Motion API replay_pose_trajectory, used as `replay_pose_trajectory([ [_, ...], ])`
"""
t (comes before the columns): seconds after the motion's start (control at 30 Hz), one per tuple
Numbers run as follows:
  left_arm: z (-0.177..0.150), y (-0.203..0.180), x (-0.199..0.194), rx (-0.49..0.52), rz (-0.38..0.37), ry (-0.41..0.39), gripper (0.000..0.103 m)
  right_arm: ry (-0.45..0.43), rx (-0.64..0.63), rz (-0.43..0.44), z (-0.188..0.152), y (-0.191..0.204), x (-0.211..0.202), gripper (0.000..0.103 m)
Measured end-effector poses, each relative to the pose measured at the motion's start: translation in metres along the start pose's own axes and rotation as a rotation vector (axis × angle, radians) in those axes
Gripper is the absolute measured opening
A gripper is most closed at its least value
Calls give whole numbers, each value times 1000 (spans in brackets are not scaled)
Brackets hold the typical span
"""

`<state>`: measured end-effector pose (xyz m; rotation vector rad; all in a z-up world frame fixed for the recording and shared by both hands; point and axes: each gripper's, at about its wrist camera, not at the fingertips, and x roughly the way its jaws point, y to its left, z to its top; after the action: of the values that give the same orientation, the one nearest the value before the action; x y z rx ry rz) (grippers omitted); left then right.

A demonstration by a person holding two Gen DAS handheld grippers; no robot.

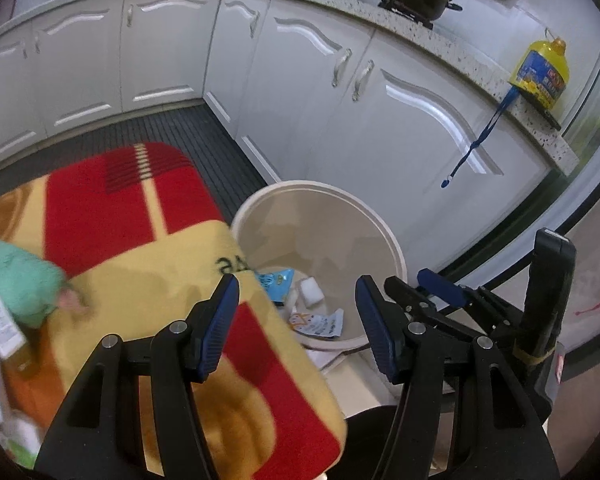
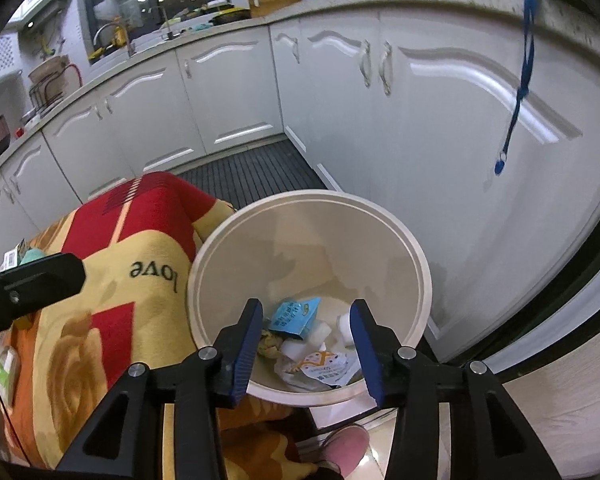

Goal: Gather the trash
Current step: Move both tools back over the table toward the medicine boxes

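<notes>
Blue-padded jaws on the right gripper are spread, nothing between them, right over the white bin; left gripper jaws spread and empty too; inside the bin: one blue packet, two white blocks, one printed wrapper; red-yellow blanket beside it.

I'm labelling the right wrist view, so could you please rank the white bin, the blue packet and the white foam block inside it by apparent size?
1. white bin
2. blue packet
3. white foam block, partly covered, so second versus third is unsure.
</notes>
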<state>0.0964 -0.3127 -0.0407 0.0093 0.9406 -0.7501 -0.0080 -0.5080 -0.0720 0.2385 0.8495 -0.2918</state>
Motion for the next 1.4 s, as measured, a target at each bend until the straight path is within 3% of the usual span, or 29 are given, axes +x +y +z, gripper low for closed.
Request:
replay_pose_trajectory([
  [0.87,-48,108,-129,-101,145,-114,61,-51,-167,57,0,84,-37,45],
  [0.93,-53,120,-137,-118,157,-115,63,-52,-178,66,-1,93,-39,47],
  [1.07,-66,150,-153,-179,175,-112,63,-58,-200,93,-1,110,-42,61],
  [1.3,-92,191,-175,-255,194,-95,64,-33,-241,180,-3,144,-42,61],
  [1.4,-100,199,-175,-264,196,-74,70,-23,-263,206,-6,160,-40,62],
])
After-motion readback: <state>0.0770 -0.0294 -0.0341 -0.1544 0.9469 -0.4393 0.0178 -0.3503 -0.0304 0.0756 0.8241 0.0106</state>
